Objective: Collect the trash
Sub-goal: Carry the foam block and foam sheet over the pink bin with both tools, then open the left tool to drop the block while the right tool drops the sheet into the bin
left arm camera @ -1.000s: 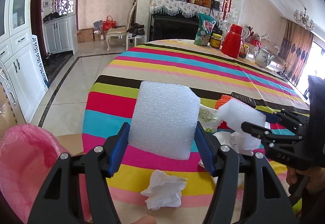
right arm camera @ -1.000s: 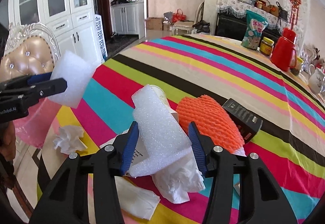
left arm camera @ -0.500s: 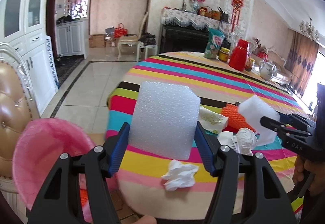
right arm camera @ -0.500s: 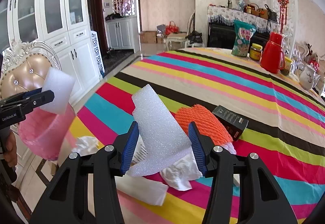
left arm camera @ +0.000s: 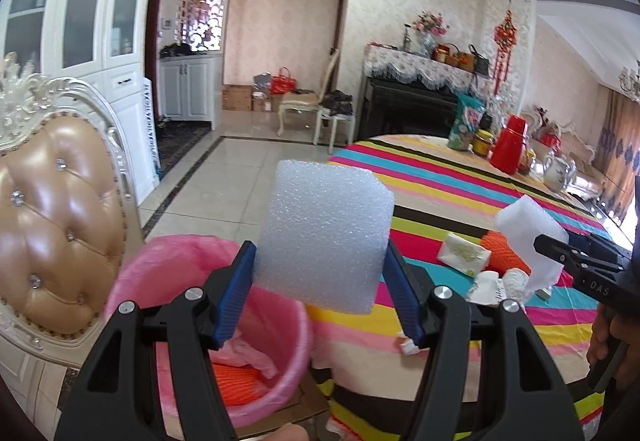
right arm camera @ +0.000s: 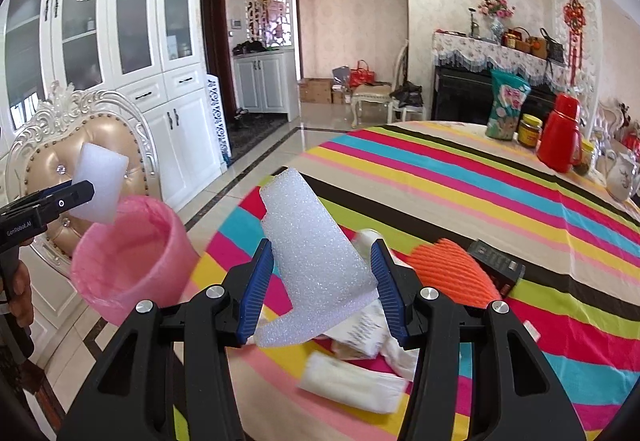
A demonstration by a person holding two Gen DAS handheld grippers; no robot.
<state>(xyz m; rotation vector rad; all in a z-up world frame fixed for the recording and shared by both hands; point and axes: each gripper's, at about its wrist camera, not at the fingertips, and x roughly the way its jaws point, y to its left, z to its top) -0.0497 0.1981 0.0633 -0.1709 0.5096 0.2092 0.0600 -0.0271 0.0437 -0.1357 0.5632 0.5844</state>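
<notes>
My left gripper (left arm camera: pixel 319 257) is shut on a thick white foam block (left arm camera: pixel 324 233), held over the near rim of a pink-lined trash bin (left arm camera: pixel 168 273) with orange netting (left arm camera: pixel 236 381) inside. From the right wrist view, that block (right arm camera: pixel 100 185) hangs just above the bin (right arm camera: pixel 128 261). My right gripper (right arm camera: pixel 322 257) is shut on a curved white foam piece (right arm camera: pixel 316 261) above the striped table's edge (right arm camera: pixel 480 181). An orange foam net (right arm camera: pixel 452 277), crumpled tissues (right arm camera: pixel 352 381) and paper scraps lie on the cloth below it.
A tufted chair (left arm camera: pixel 52 217) stands right behind the bin. A black box (right arm camera: pixel 496 265) lies by the orange net. A red thermos (right arm camera: pixel 560 137), a snack bag (right arm camera: pixel 506 105), a jar and a teapot stand at the table's far side. White cabinets line the left wall.
Both grippers have risen and swung left off the table toward the bin, each keeping its foam. The left block, earlier over the tablecloth, now hangs over the bin.
</notes>
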